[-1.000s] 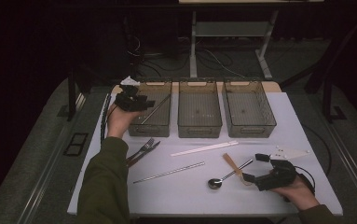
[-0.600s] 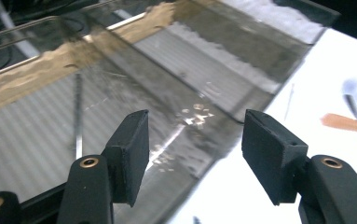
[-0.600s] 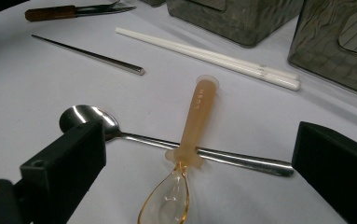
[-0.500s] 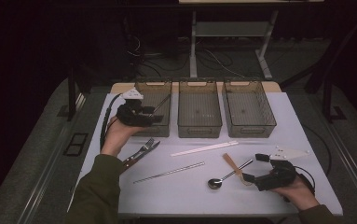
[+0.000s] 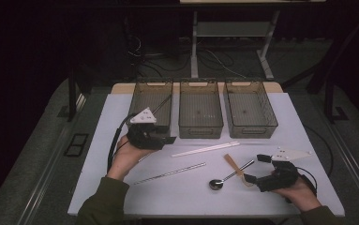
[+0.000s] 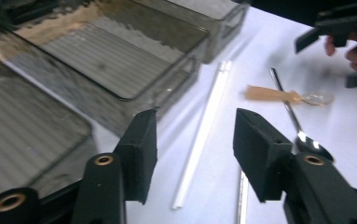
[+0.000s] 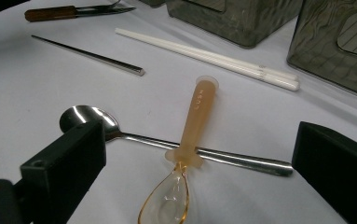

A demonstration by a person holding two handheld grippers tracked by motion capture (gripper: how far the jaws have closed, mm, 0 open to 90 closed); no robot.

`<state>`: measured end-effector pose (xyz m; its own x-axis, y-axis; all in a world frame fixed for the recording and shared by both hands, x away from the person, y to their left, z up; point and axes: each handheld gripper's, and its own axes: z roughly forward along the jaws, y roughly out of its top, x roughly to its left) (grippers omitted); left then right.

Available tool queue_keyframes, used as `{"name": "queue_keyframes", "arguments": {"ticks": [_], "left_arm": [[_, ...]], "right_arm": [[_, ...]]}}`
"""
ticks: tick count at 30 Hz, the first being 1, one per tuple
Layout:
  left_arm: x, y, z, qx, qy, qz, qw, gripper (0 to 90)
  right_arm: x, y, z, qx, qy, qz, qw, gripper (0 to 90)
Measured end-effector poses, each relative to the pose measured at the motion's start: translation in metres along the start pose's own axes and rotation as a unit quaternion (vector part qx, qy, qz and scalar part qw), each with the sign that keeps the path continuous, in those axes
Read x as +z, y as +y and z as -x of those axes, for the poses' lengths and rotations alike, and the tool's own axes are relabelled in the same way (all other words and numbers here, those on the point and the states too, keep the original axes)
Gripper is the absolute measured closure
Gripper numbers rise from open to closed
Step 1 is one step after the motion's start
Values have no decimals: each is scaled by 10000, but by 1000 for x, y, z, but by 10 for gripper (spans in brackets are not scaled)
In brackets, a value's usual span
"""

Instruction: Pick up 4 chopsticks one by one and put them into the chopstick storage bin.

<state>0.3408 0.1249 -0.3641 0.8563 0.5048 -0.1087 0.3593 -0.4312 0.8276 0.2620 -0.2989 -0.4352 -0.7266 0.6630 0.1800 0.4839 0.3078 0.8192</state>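
My left hand-held gripper [image 5: 160, 139] hangs over the desk [image 5: 102, 140] just in front of the left bin [image 5: 153, 101], its jaws about half apart with nothing between them; they have just been closing. Below it lie the white chopsticks [image 6: 204, 130], beside the middle bin [image 5: 200, 110]. My right hand-held gripper [image 5: 257, 169] stands wide and empty, the amber spoon [image 7: 185, 158] between its jaws, untouched, lying across the steel spoon [image 7: 134, 133]. A metal chopstick [image 7: 87, 55] and a fork [image 7: 78, 11] lie farther off.
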Motion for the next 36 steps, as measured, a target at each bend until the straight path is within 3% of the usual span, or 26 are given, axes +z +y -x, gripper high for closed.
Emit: {"name": "queue_keyframes", "arguments": {"ticks": [3,6,13,18,24,29,36], "left_arm": [[4,-6,10,215,-78,-110,9997,563],[9,-16,16,207,-276,-150,9993,650],[20,-35,28,256,-393,-448,9979,760],[32,-43,29,342,-589,-574,9960,749],[44,-48,30,480,-593,-824,9937,739],[51,-53,26,363,-748,-937,9921,744],[59,-55,30,498,-758,-1147,9893,752]], "right_arm": [[0,0,0,-2,1,3,10000,28],[-1,0,0,1,1,8,10000,28],[-1,0,0,-5,-2,12,10000,28],[-1,0,0,-13,-5,13,10000,28],[-2,0,0,-18,-5,15,10000,28],[-1,1,0,-27,-10,0,10000,28],[-1,0,0,-31,-17,-5,10000,28]]}}
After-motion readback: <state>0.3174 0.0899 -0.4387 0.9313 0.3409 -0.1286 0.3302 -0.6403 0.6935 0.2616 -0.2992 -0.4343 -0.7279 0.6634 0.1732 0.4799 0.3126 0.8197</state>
